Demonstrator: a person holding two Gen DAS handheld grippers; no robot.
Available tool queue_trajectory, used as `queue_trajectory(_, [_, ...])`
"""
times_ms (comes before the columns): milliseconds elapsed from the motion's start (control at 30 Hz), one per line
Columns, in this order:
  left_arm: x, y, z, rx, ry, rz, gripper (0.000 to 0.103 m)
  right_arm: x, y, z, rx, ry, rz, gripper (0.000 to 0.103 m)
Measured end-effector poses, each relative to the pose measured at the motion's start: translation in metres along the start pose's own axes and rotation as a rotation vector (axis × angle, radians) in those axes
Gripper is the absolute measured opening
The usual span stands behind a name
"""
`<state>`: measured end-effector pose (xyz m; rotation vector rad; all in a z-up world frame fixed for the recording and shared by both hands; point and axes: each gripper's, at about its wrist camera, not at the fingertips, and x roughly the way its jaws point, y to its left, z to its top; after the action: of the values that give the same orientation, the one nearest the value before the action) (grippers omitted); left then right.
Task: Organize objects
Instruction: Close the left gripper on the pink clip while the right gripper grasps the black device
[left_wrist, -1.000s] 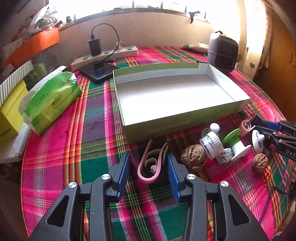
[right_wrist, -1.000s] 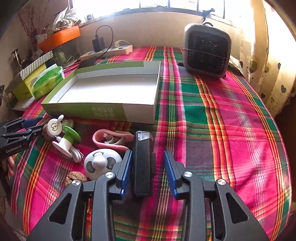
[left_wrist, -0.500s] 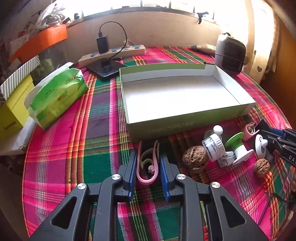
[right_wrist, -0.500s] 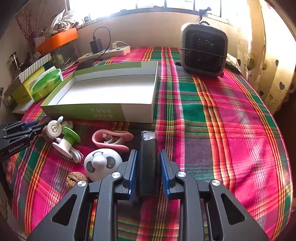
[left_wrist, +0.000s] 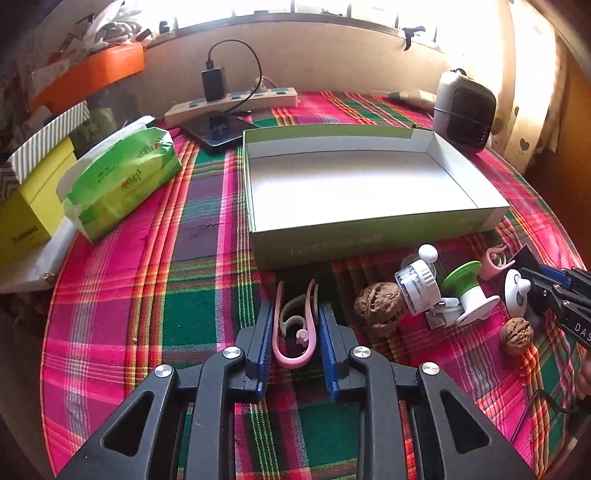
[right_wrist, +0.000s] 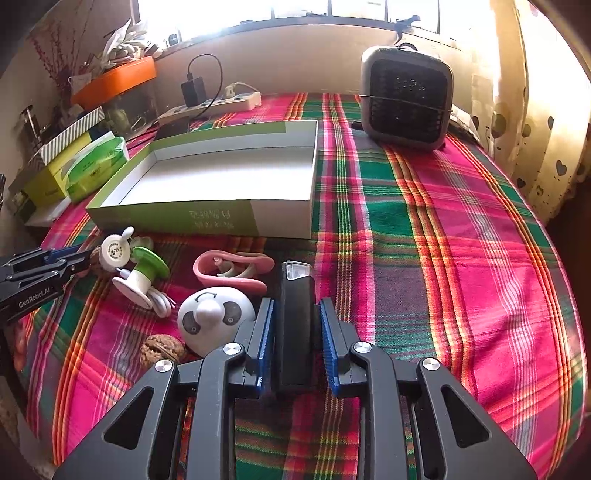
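The pink clip (left_wrist: 294, 326) is sitting between the blue pads of the left gripper (left_wrist: 295, 325), which are pinching its two arms together; it is lying on the plaid cloth (left_wrist: 155, 295) just short of the box (left_wrist: 369, 236). The black device (right_wrist: 295, 325), a dark slab with a clear cap at its far end, is being squeezed the same way by the right gripper (right_wrist: 296, 328), whose pads are pressing on both its long sides.

In the left view, a big walnut (left_wrist: 377, 303) is lying at 3 o'clock from the clip, then a white reel (left_wrist: 417, 286), a green spool (left_wrist: 467, 295) and a small walnut (left_wrist: 516, 331) farther that way. The box is lying open at 12 o'clock, its white floor showing.

In the right view, a panda toy (right_wrist: 214, 319) is touching the left pad at 9 o'clock, and a second pink clip (right_wrist: 232, 271) is lying at 11 o'clock from the device.

Farther out, a tissue pack (left_wrist: 118, 181) is resting at 10 o'clock from the left gripper, a power strip (left_wrist: 232, 103) is lying beyond it, and a grey heater (right_wrist: 406, 98) is standing at 1 o'clock from the right gripper.
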<state>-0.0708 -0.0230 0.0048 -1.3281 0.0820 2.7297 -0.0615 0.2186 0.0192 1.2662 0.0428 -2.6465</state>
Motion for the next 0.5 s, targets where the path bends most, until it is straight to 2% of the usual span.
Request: queue_trajectory(500, [-0.0036, -0.0020, -0.0052, -0.012, -0.003, 0.012, 0.021, -0.0010, 0.0007, 0.0000, 0.000, 0.002, -0.003, 0.025])
